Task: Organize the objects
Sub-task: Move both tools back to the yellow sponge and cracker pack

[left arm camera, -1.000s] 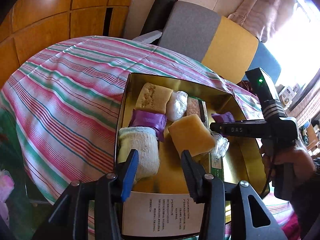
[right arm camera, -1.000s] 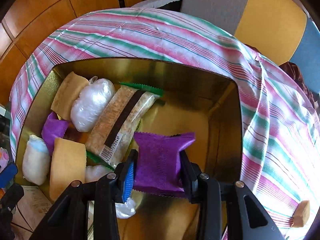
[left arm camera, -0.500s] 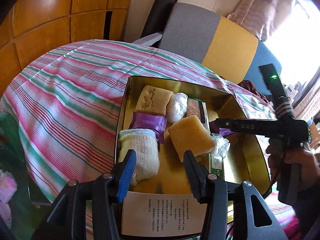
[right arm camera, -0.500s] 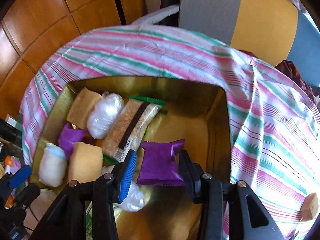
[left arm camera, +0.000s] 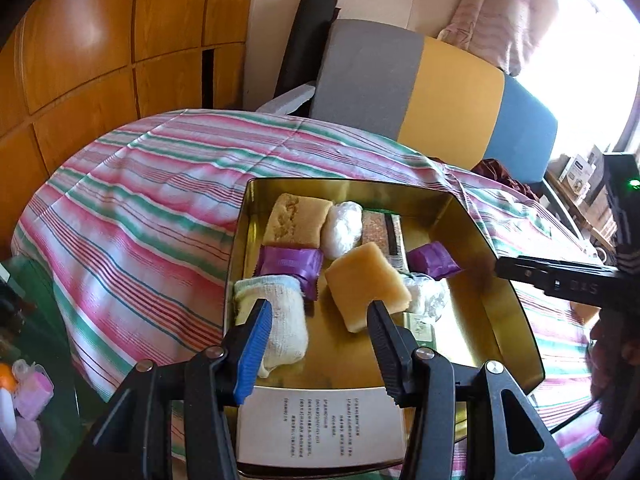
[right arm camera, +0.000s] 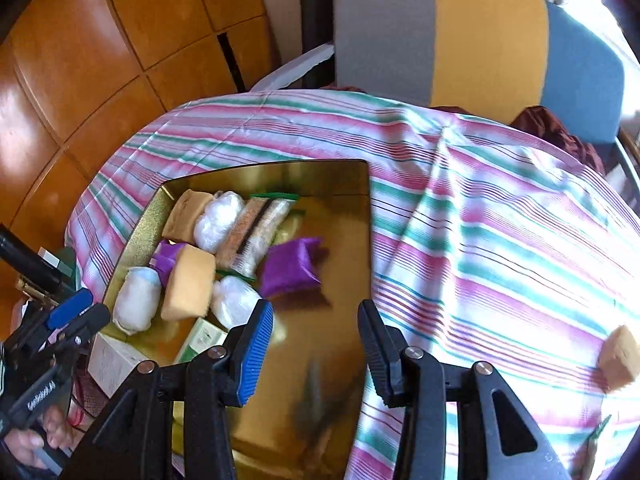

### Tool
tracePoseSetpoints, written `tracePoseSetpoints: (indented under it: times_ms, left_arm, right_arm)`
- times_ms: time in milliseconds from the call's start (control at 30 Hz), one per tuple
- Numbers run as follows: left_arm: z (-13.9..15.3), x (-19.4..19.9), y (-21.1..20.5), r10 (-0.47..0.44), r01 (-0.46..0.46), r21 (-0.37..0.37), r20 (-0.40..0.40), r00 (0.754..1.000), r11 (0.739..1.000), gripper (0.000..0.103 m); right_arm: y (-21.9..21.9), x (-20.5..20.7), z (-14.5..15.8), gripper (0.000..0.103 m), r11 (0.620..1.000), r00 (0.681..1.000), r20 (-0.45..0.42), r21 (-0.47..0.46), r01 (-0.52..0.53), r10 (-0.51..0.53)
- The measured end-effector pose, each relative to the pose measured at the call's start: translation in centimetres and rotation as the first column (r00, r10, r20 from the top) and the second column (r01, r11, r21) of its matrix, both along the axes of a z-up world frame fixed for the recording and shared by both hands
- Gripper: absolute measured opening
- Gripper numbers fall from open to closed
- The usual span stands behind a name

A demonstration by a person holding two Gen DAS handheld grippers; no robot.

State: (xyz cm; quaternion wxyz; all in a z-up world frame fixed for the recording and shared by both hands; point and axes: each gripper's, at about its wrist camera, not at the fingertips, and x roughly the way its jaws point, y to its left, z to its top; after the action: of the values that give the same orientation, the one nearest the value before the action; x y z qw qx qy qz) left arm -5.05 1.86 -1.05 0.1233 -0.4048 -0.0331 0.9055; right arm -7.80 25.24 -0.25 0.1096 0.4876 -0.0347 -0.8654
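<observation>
Snacks in the gold tin (right arm camera: 362,216), both grippers open.
Purple packet (right arm camera: 291,267) lies beyond the right gripper (right arm camera: 316,344); tin's right part is bare; left gripper (left arm camera: 320,340) holds nothing.

Free room: right half of tin (right arm camera: 362,216) floor, bare.
Obstacles: purple packet (right arm camera: 291,268), snacks crowding left half.

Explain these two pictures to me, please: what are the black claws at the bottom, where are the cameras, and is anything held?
No robot here: a person holds two hand grippers, each with a wide-angle camera looking along its fingers. One picture is from the left gripper, the other from the right gripper. Both stand open and hold nothing. Below them, a gold tin sits on a striped cloth. It holds wrapped snacks, including a purple packet lying free. One tan snack lies outside on the cloth.
</observation>
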Motion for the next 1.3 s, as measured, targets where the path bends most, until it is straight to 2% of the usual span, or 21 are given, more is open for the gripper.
tracePoseSetpoints:
  times_ms: [367,600,767,1033,1167,1300]
  left_arm:
    - [0.8,1.2,2.9,-0.074,0.073,-0.028,-0.022,0.997,0.997,0.050]
    - [1.3,1.9,6.0,-0.161,0.159,-0.049,-0.036,0.986,0.986,0.050]
    - [1.6,2.6,8.8,-0.243,0.241,-0.053,-0.047,0.969,0.969,0.051]
    - [1.6,3.6,13.7,-0.364,0.362,-0.060,-0.041,0.930,0.930,0.052]
    - [1.5,4.0,15.8,-0.408,0.406,-0.067,-0.028,0.912,0.912,0.053]
    - [1.5,4.5,18.1,-0.454,0.452,-0.072,-0.016,0.891,0.889,0.054]
  right_arm:
    - [6.9,3.9,-0.5,0.044,0.992,0.992,0.010,0.007,0.125,-0.125]
    - [12.8,6.6,-1.1,0.044,0.979,0.978,0.044,0.044,0.201,-0.203]
    - [18.9,9.0,-0.4,0.045,0.965,0.964,0.081,0.101,0.243,-0.252]
    - [29.8,13.4,-2.2,0.048,0.910,0.903,0.215,0.276,0.311,-0.373]
    - [31.7,14.5,-3.8,0.048,0.915,0.891,0.279,0.297,0.274,-0.358]
    - [31.8,13.8,-5.6,0.048,0.926,0.886,0.324,0.292,0.240,-0.332]
